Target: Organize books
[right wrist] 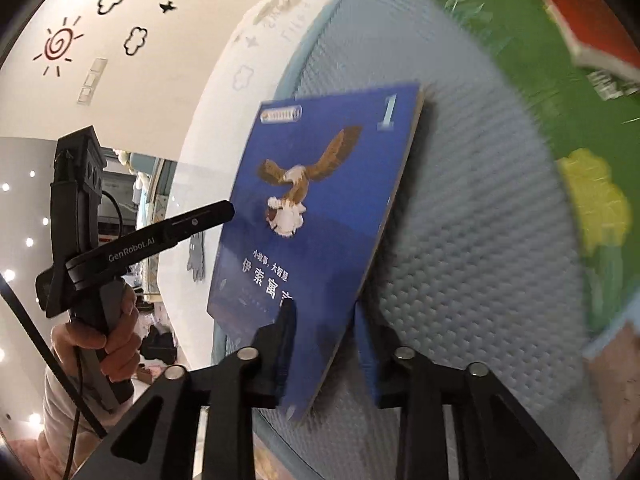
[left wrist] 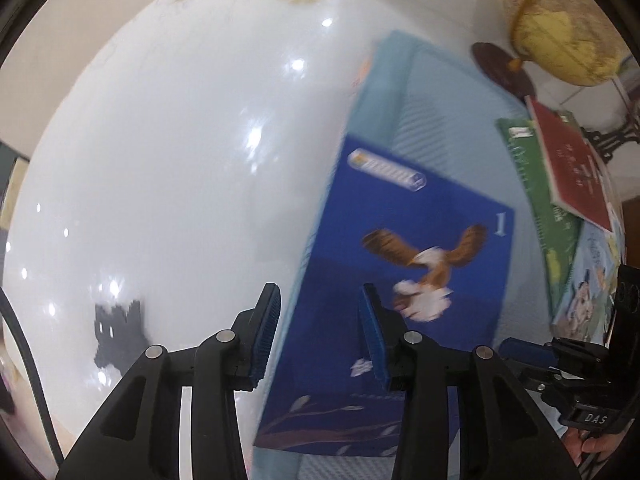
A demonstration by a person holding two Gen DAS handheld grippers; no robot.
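Observation:
A blue book with an eagle and a "1" on its cover [left wrist: 400,280] lies on a light blue textured mat [left wrist: 440,120]. My left gripper [left wrist: 320,336] hangs open above the book's left edge, and its pads do not touch the book. In the right wrist view the blue book [right wrist: 320,200] is tilted, its right edge raised and casting a shadow. Its near corner sits between the jaws of my right gripper [right wrist: 326,326], which stand apart from the thin cover, so the gripper is open. The left gripper [right wrist: 224,212], held in a hand, points at the book's left edge.
A green book [left wrist: 536,200], a red book [left wrist: 572,160] lying on it and a cartoon book [left wrist: 588,292] lie at the mat's right end. A globe [left wrist: 560,28] stands beyond them. The glossy white table [left wrist: 180,160] extends to the left, with a black castle-shaped mark [left wrist: 118,334].

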